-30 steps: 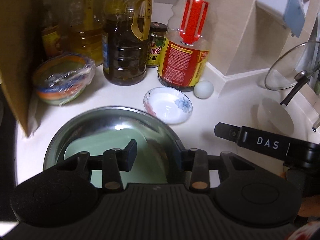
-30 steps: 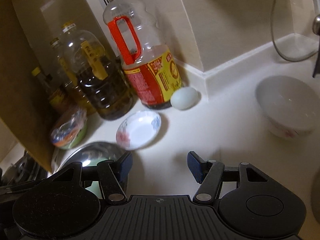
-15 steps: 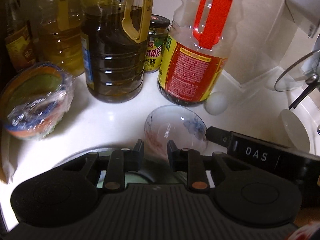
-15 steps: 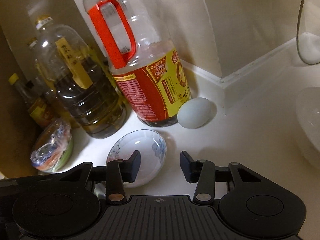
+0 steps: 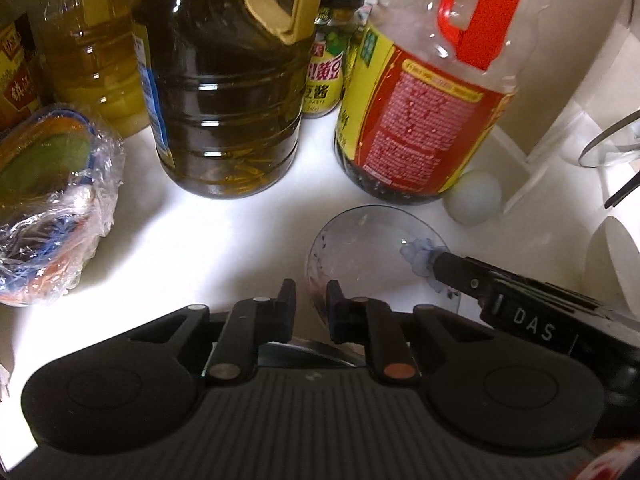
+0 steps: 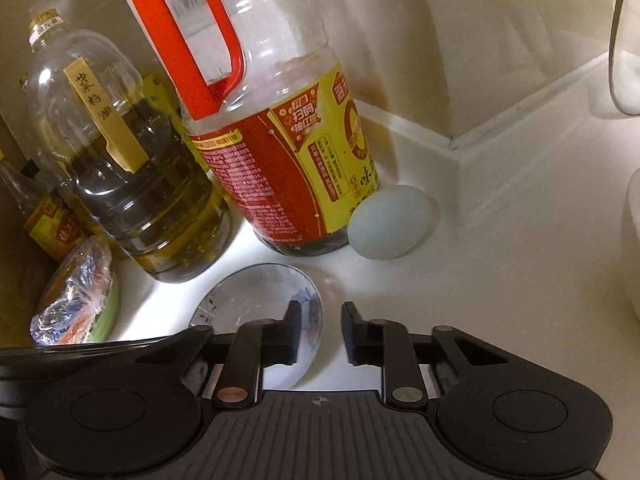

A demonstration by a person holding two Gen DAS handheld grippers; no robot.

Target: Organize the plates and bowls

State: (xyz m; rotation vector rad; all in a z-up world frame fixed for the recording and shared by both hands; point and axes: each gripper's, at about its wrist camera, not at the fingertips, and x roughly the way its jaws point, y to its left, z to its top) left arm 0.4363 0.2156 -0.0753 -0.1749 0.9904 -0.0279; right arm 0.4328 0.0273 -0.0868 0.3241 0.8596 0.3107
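A small white saucer (image 5: 372, 248) with blue and red flower prints lies on the white counter in front of the bottles. My left gripper (image 5: 311, 304) has its fingers narrowly apart around the saucer's near left rim. My right gripper (image 6: 320, 328) is open with its left finger over the saucer's (image 6: 256, 296) right rim and its right finger outside it. The right gripper's finger (image 5: 472, 276) shows in the left wrist view at the blue flower. A white bowl (image 5: 612, 264) stands at the right. The steel basin's rim (image 5: 320, 350) peeks out under my left gripper.
Behind the saucer stand a dark oil jug (image 5: 228, 92), a red-handled sauce bottle (image 5: 424, 112), a yellow oil bottle (image 5: 92, 48) and a jar (image 5: 328, 72). A pale egg (image 6: 392, 226) lies by the sauce bottle. A plastic-wrapped bowl (image 5: 52, 200) is left. A glass lid (image 5: 612, 144) leans at right.
Both grippers have moved forward from over the steel basin to the saucer and have narrowed, the left one to a small gap around the rim. The saucer has not moved.
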